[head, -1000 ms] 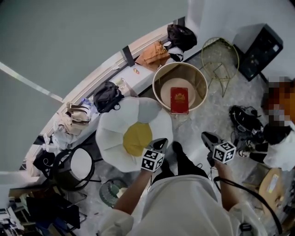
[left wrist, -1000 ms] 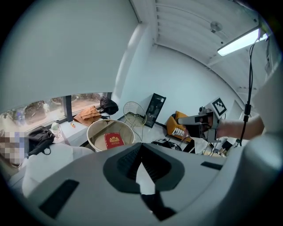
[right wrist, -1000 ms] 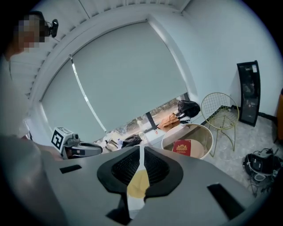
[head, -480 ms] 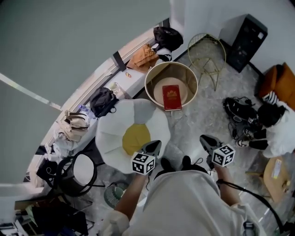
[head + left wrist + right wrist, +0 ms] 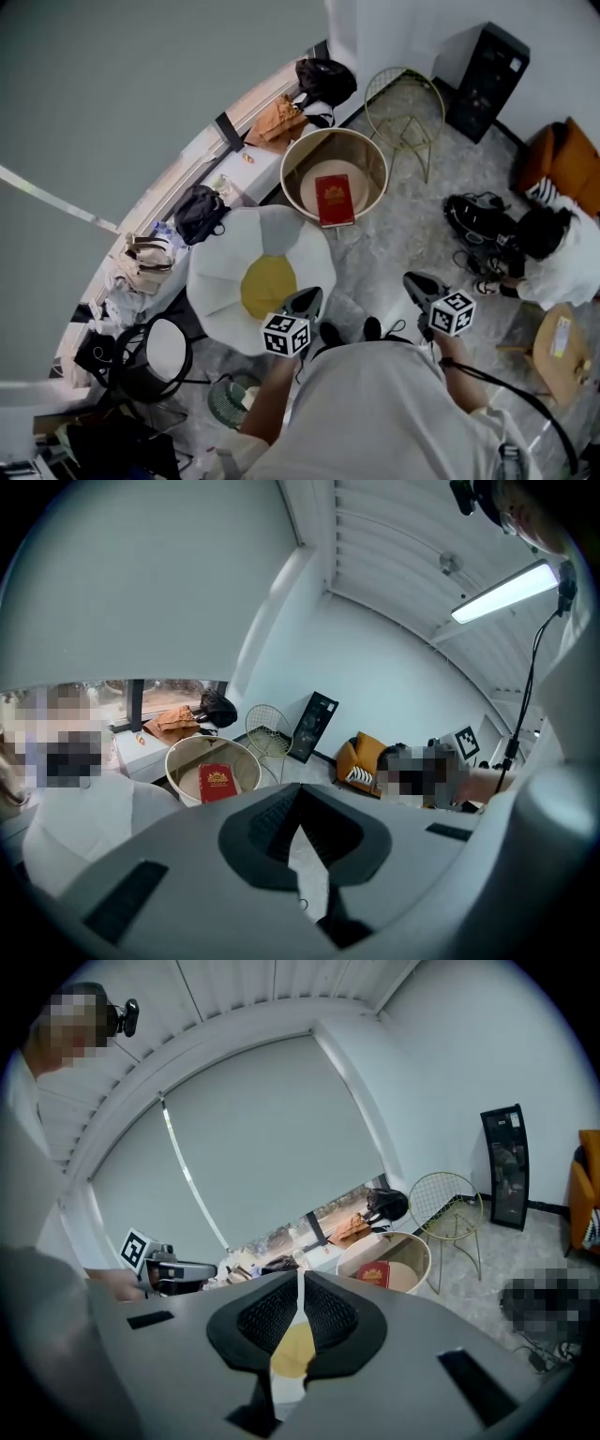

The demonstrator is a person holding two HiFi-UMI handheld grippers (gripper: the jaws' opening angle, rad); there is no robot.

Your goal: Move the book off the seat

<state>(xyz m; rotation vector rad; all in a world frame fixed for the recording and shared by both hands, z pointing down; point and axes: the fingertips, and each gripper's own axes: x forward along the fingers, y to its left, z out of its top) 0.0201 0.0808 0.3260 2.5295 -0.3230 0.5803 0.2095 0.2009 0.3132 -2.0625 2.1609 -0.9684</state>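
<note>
Red book lies flat, cover up, inside the round beige tub seat, against the part of the rim nearest the person; it also shows in the left gripper view and the right gripper view. From above the tub reads as a low barrel chair, though it could be a basket; cannot say for sure. Just beside the tub, on the person's side, stands a white flower-shaped seat with a yellow centre. Left gripper hangs over the near edge of that white seat, jaws together with nothing between them, as its own view shows. Right gripper is held over bare marbled floor, well apart from the book, jaws likewise shut and empty; the yellow centre shows through the slit under its tips. Neither gripper touches the book or the tub. Beyond the tub: a gold wire stool, a black cabinet, and bags along the window ledge. A second person sits on the floor at the right.
</note>
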